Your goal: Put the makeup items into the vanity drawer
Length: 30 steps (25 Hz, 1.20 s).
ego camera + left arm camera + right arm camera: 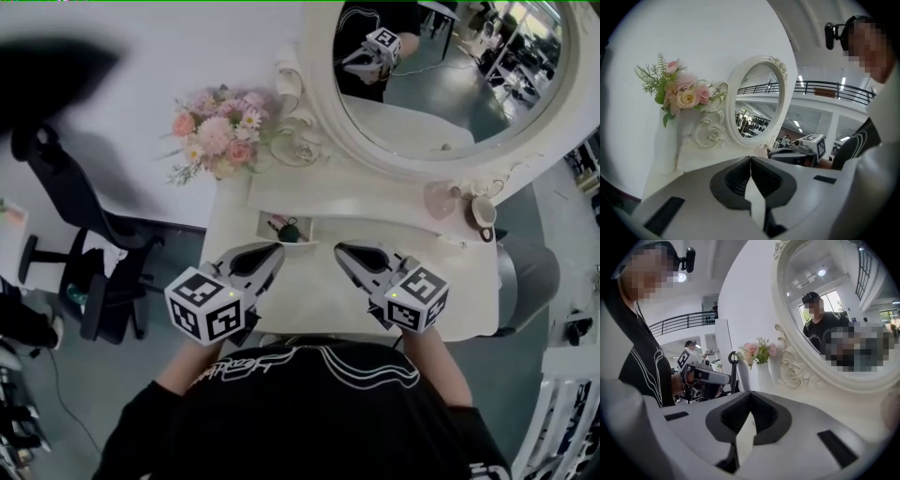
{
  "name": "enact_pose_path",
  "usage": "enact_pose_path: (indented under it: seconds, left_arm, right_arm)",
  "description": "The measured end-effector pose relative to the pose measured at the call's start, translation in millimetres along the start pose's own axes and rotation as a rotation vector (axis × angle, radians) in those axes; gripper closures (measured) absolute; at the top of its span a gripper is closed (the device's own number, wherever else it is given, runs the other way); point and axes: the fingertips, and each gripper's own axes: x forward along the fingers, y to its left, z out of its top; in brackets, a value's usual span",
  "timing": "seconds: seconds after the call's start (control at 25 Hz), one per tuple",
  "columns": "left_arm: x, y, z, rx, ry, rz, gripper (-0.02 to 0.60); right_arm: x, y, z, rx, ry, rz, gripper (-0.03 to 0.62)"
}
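Two grippers, the left gripper and the right gripper, hang over the desk with jaws pressed together on nothing, likely because the makeup items already sit in the open drawer at 12 o'clock from the left gripper.

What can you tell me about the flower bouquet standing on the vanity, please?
The bouquet is a loose bunch of pink, peach and white blooms with green sprigs, and they look artificial. It stands upright in a white vase at the back left corner of the vanity top, against the white wall, right beside the scrolled frame of the oval mirror. Nothing else appears to touch it.
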Motion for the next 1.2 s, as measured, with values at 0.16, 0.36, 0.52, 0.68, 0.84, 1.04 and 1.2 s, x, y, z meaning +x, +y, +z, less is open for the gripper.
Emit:
enact_pose_path:
  seconds: [0.16, 0.36, 0.52, 0.68, 0.84, 1.04, 1.2]
  left_arm:
    - [3.0, -10.6, 6.5, 0.014, -0.009, -0.018, 0.558]
    - [2.4, -18.4, 8.0, 0.032, -0.016, -0.023, 0.558]
    - [-1.1, -21.2, 8.1, 0.039, -0.009, -0.026, 0.558]
    - [-4.1, -19.7, 10.2, 0.04, -0.018, -0.019, 0.558]
    - [-4.4, -17.3, 8.2, 0.053, -0.012, -0.012, 0.558]
    - [-1.7, -17.5, 7.1, 0.058, -0.005, -0.017, 0.558]
    - [1.7, -21.6, 8.2, 0.062, -0.006, -0.027, 0.558]
  right_arm:
    - [-7.7, 5.0, 7.1, -0.004, -0.049, -0.007, 0.568]
    - [-11.7, 12.3, 17.2, -0.056, -0.087, -0.016, 0.569]
    - [-8.3, 13.6, 18.4, -0.057, -0.081, -0.002, 0.569]
    - [-4.9, 16.4, 20.9, -0.071, -0.077, 0.006, 0.569]
    - [-0.8, 17.9, 20.3, -0.039, -0.081, 0.021, 0.569]
    - [-1.9, 15.8, 19.7, -0.008, -0.086, 0.021, 0.569]
    - [-5.8, 13.5, 18.8, 0.007, -0.092, 0.018, 0.569]
